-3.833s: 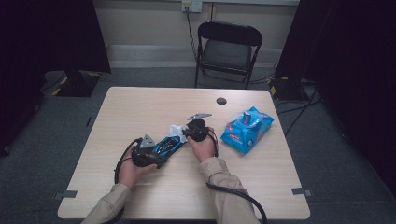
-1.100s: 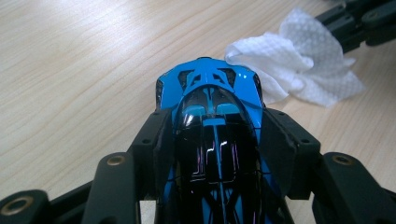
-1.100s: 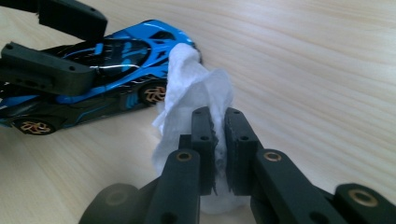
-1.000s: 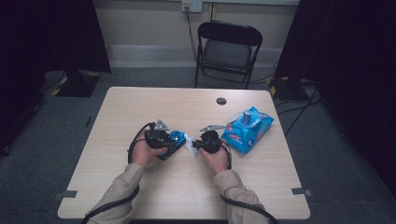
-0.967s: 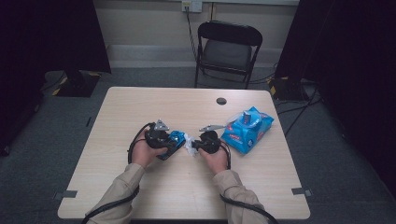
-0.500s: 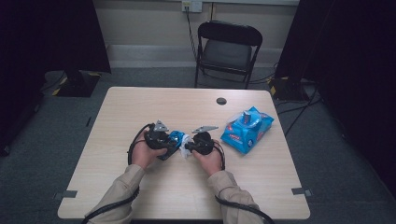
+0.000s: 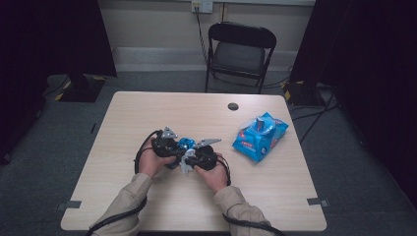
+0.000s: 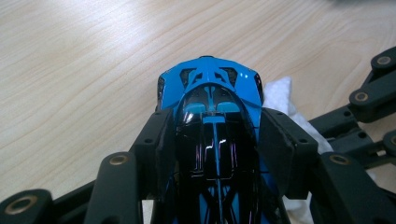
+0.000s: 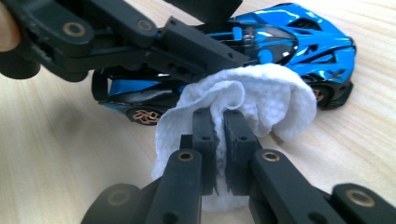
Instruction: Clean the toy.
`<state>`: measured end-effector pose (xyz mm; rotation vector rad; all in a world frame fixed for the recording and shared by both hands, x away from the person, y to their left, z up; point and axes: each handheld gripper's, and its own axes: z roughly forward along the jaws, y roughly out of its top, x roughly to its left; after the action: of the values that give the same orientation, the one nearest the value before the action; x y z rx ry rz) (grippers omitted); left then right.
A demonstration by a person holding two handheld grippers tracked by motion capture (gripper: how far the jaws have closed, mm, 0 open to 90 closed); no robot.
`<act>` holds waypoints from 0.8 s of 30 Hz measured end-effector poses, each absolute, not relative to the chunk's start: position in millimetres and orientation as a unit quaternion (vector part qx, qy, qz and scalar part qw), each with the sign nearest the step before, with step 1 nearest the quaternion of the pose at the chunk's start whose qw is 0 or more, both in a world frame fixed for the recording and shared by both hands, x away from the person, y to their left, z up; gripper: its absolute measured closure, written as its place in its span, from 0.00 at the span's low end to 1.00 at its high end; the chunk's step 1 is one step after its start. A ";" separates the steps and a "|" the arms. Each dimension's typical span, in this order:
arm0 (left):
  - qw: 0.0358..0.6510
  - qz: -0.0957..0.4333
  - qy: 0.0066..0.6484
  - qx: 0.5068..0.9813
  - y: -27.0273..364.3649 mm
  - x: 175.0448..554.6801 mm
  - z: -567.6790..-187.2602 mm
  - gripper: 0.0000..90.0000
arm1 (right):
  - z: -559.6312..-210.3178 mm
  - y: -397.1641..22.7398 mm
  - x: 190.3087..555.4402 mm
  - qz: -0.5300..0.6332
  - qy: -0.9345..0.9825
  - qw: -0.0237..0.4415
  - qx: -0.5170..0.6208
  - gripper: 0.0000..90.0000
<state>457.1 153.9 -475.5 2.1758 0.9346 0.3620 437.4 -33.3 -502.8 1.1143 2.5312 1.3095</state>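
Your left gripper (image 8: 212,140) clamps the car (image 8: 212,121) across its middle, one black pad on each flank, with the blue nose pointing away from you over the table (image 8: 70,70). In the high view the same gripper (image 7: 172,146) sits just left of the table's centre with the car (image 7: 185,144) showing blue between your two hands, its wheels on the wood.

Your right gripper (image 9: 217,140) has its jaws nearly together, pinching a bunched white wipe (image 9: 252,98). The wipe billows out ahead of the pads and presses against the car's (image 9: 299,42) side, near the wheel at the nose end. The left gripper's arm (image 9: 140,42) crosses above it in that view, gripping the roof area. In the left gripper view a corner of the wipe (image 8: 280,93) peeks out just beside the car's right flank, and the right gripper's linkage (image 8: 369,107) lies close behind it.

From above, your right gripper (image 7: 199,158) is tucked right against the left one, wipe (image 7: 186,166) between them. The blue wipe pack (image 7: 259,137) lies well apart to the right, and a small dark disc (image 7: 233,106) sits near the far edge.
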 end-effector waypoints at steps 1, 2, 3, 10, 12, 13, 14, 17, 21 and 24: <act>0.363 0.143 0.363 0.846 154.3 457.1 -475.0 0.52 | -503.1 -32.9 436.6 0.429 0.826 0.037 0.364 0.94; 0.361 0.142 0.362 0.848 154.8 457.1 -474.7 0.53 | -503.2 -32.5 435.7 0.429 0.826 0.036 0.364 0.94; 0.361 0.142 0.361 0.848 155.0 457.1 -474.7 0.53 | -503.3 -31.5 434.6 0.430 0.826 0.036 0.362 0.94; 0.364 0.142 0.363 0.846 154.0 455.9 -475.4 0.53 | -503.7 -22.2 424.0 0.433 0.830 0.024 0.350 0.94; 0.363 0.141 0.363 0.846 154.3 455.8 -475.3 0.53 | -504.1 -19.9 421.4 0.435 0.832 0.023 0.345 0.94; 0.364 0.142 0.364 0.846 154.1 455.8 -475.5 0.53 | -504.0 -18.9 420.1 0.434 0.833 0.021 0.343 0.94; 0.364 0.142 0.363 0.846 154.1 455.9 -475.5 0.53 | -504.0 -18.2 419.1 0.434 0.833 0.021 0.342 0.94; 0.362 0.144 0.362 0.847 154.0 456.0 -475.2 0.53 | -503.8 -15.6 416.5 0.434 0.835 0.019 0.338 0.94; 0.362 0.145 0.362 0.846 153.7 455.8 -475.3 0.53 | -504.5 -12.5 413.8 0.437 0.836 0.013 0.332 0.94; 0.362 0.146 0.363 0.846 153.6 455.4 -475.5 0.53 | -504.6 -10.6 411.1 0.438 0.838 0.007 0.326 0.94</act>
<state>455.4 153.6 -475.5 2.1786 0.9341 0.3754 411.1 -10.6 -504.6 1.0187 2.6212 1.3694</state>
